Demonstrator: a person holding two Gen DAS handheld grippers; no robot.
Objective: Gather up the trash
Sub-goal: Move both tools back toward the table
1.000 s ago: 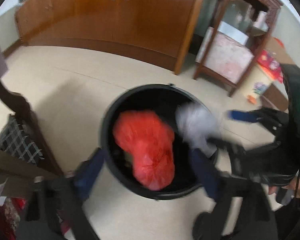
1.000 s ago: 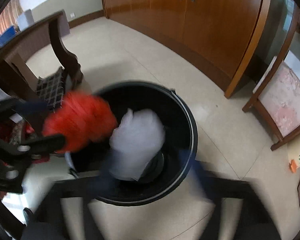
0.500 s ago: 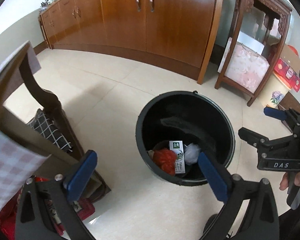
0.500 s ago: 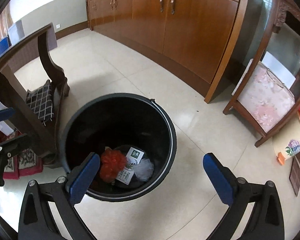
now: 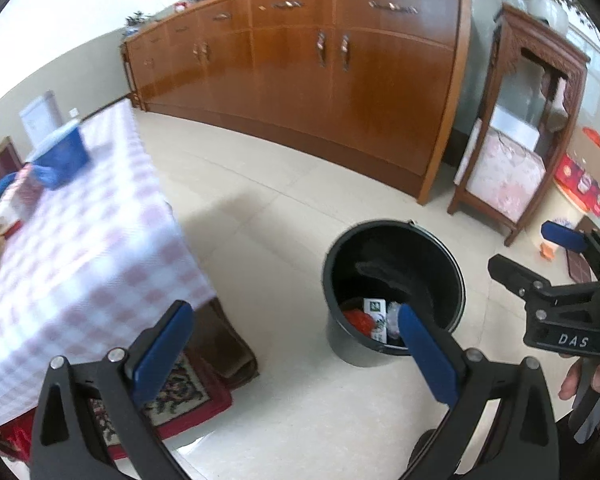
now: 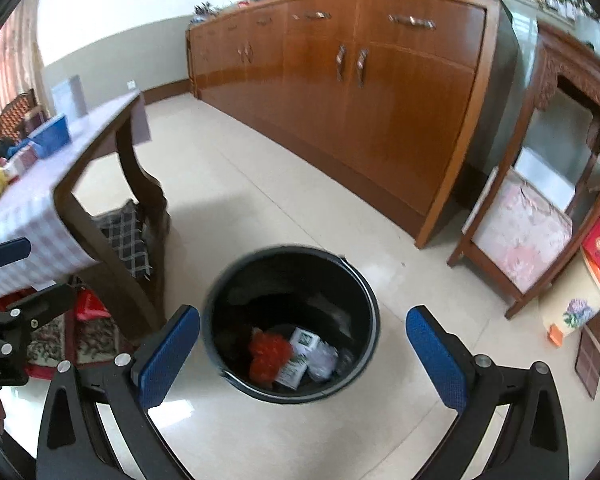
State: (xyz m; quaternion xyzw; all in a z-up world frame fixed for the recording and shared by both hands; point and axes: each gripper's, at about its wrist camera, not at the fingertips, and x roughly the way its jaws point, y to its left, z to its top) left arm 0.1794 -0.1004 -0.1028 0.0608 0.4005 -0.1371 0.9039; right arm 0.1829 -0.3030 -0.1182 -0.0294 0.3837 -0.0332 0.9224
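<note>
Right wrist view: the round black plastic bin (image 6: 292,324) stands on the tiled floor, holding a crumpled red bag (image 6: 269,356), a small white-green carton (image 6: 300,356) and a pale wad (image 6: 323,360). Both the right gripper (image 6: 302,354) and left gripper (image 5: 296,354) gape wide, empty. Blurred items on the checked-cloth table (image 5: 80,240), far left, probably remain.

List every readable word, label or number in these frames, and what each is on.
"DAS": white letters on the right gripper body, left wrist view.
Green-and-white carton in the black bucket: print too small to read.
Red boxes by the wall: print blurred.
Left gripper body label: cut off, unreadable.
</note>
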